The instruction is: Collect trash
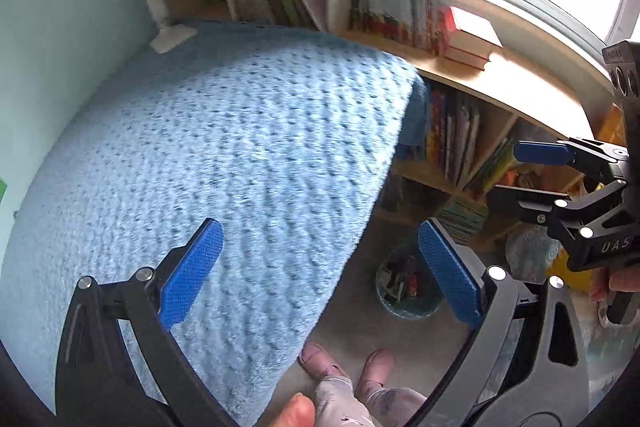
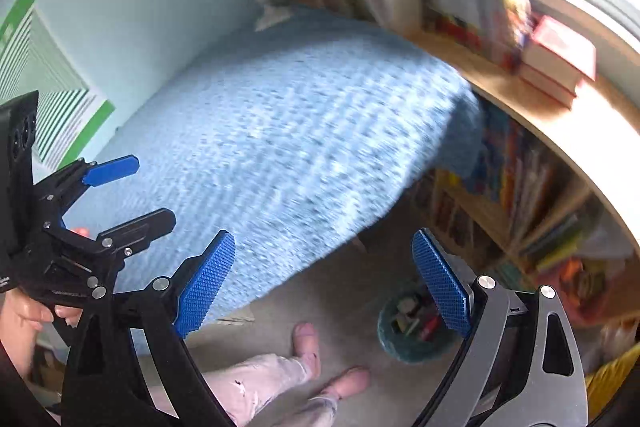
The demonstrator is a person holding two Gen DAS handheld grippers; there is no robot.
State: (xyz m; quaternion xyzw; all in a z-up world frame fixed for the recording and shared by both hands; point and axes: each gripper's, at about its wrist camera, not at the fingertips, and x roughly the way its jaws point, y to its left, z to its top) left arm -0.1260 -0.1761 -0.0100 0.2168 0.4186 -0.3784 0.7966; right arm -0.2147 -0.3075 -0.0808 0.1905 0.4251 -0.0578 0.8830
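A small round teal bin holding several scraps stands on the beige carpet beside the bed; it also shows in the right wrist view. My left gripper is open and empty, held above the bed's edge. My right gripper is open and empty above the carpet and bed edge. Each gripper shows in the other's view: the right one at the far right, the left one at the far left, both open. No loose trash shows on the bed.
A bed with a light blue knitted blanket fills the left and middle. A low wooden bookshelf full of books runs along the window wall. Stacked books sit on top. The person's bare feet stand on the carpet.
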